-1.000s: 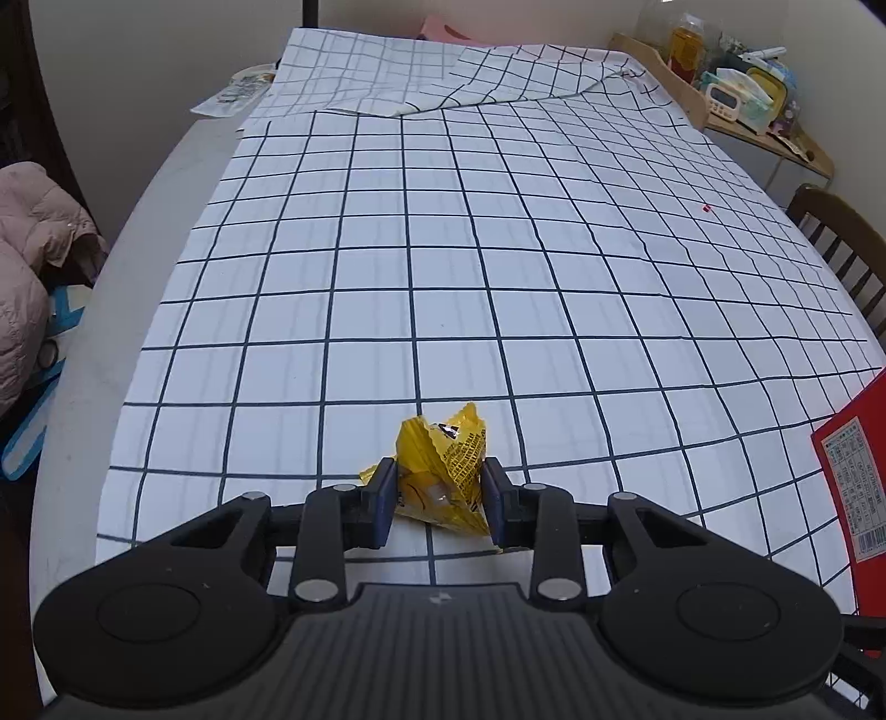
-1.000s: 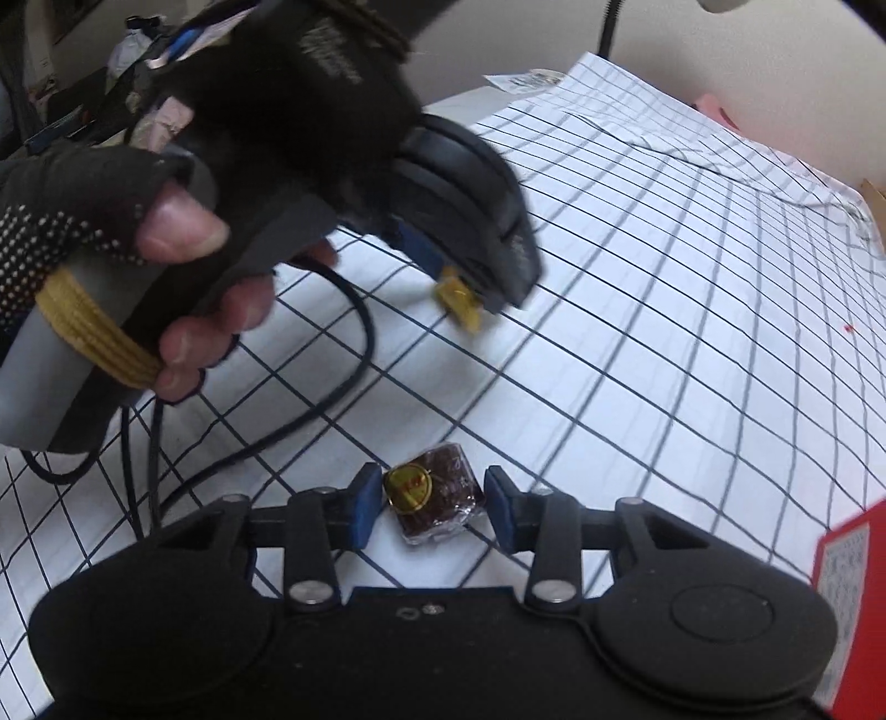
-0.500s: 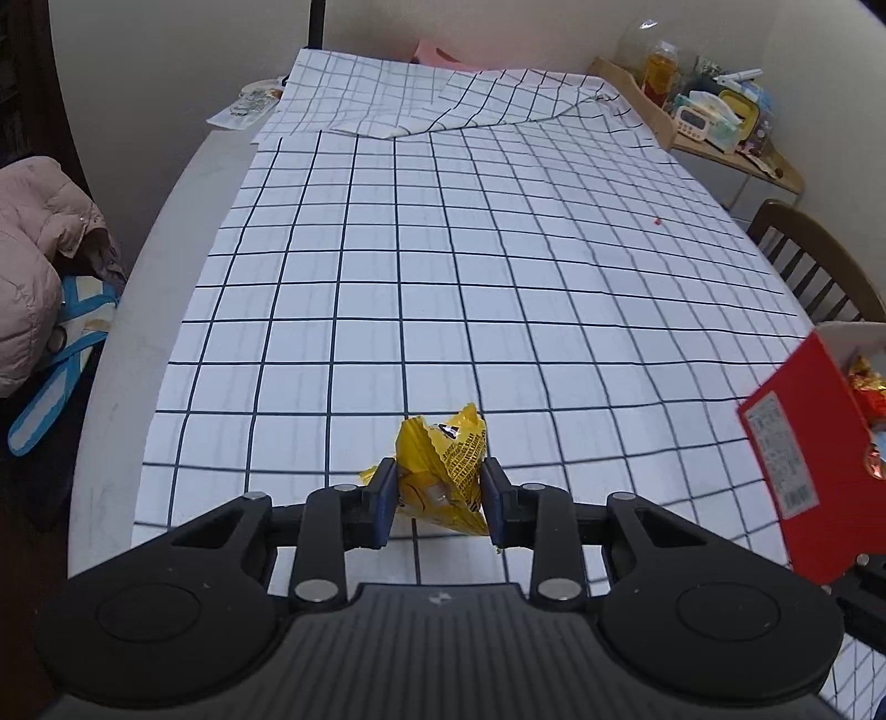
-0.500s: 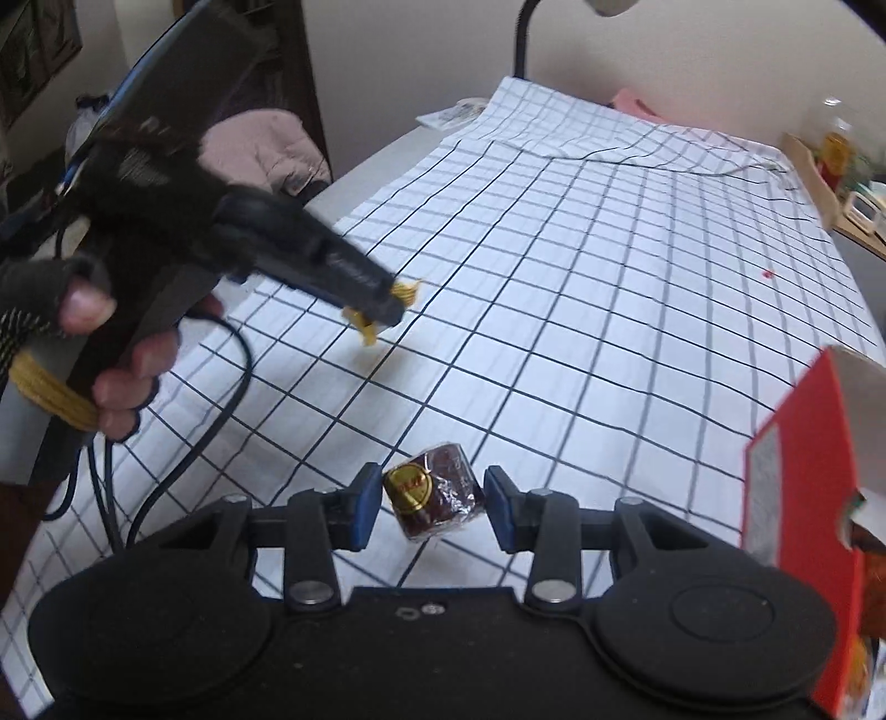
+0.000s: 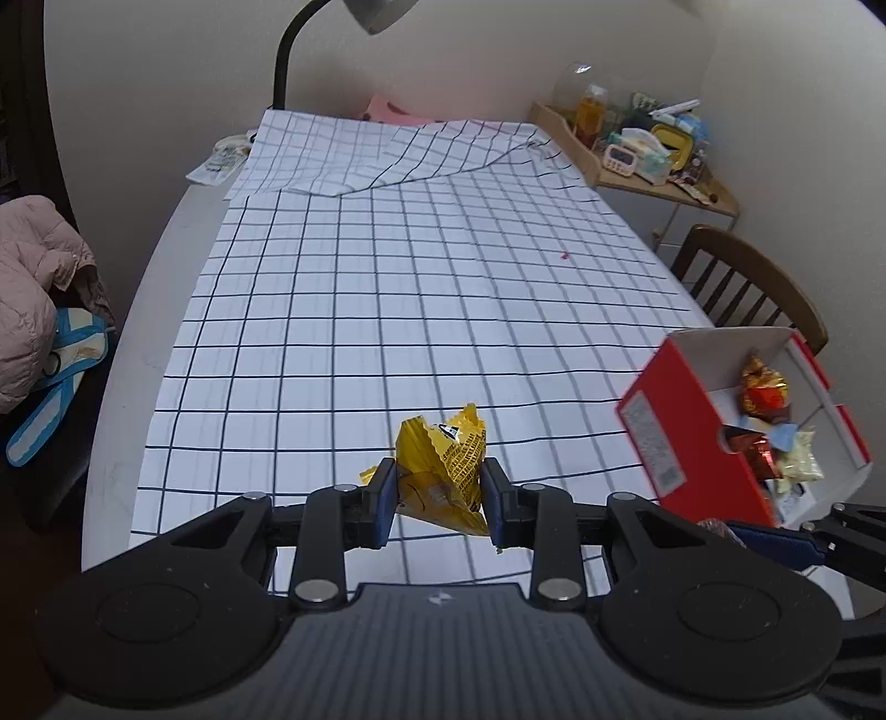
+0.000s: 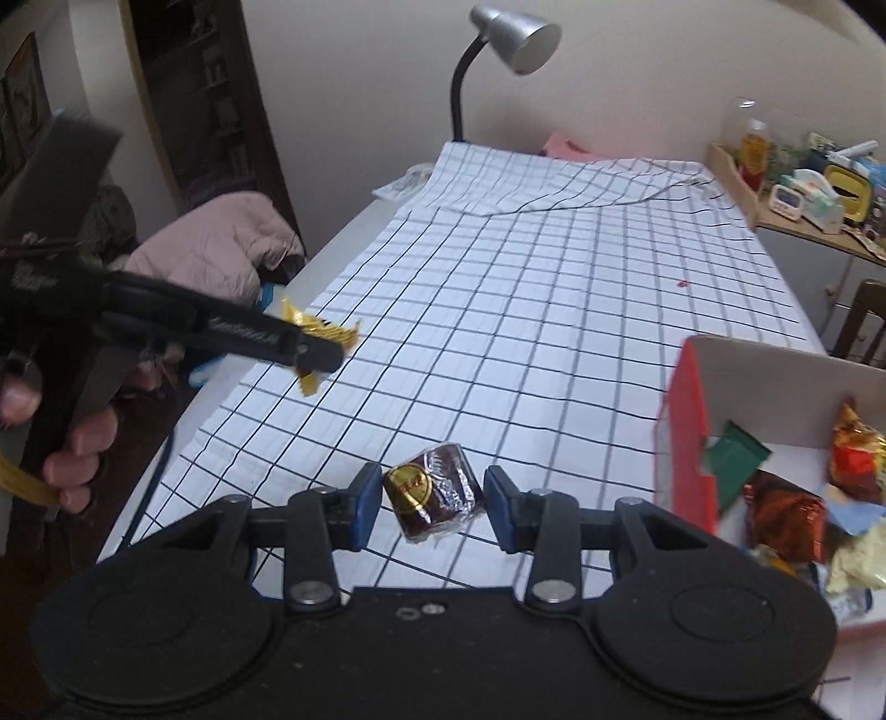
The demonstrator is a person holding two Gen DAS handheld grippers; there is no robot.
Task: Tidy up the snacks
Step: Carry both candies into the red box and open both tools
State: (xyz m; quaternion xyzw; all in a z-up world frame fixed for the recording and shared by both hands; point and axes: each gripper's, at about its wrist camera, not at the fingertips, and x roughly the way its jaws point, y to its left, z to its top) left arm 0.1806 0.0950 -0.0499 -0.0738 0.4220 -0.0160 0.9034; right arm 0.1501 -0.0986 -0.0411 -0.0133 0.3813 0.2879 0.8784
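Note:
My left gripper [image 5: 438,490] is shut on a crumpled yellow snack packet [image 5: 443,465], held in the air over the checked tablecloth [image 5: 421,288]. The right wrist view shows that same gripper [image 6: 315,354] from the side at the left, with the yellow packet [image 6: 324,332] sticking out of its jaws. My right gripper [image 6: 433,501] is shut on a dark brown wrapped chocolate [image 6: 434,493] with a gold round label. A red box [image 5: 686,426] with a white inside stands at the right and holds several wrapped snacks [image 5: 764,387]; it also appears as the red box [image 6: 684,443] in the right wrist view.
A grey desk lamp [image 6: 512,36] stands at the table's far end, where the cloth is folded over. A wooden chair [image 5: 747,282] and a cluttered shelf [image 5: 642,149] are on the right. A pink jacket [image 5: 33,277] lies left of the table.
Both grippers have risen and drawn back from the cloth with their snacks. The red box has come into both views at the right, and its open inside now shows.

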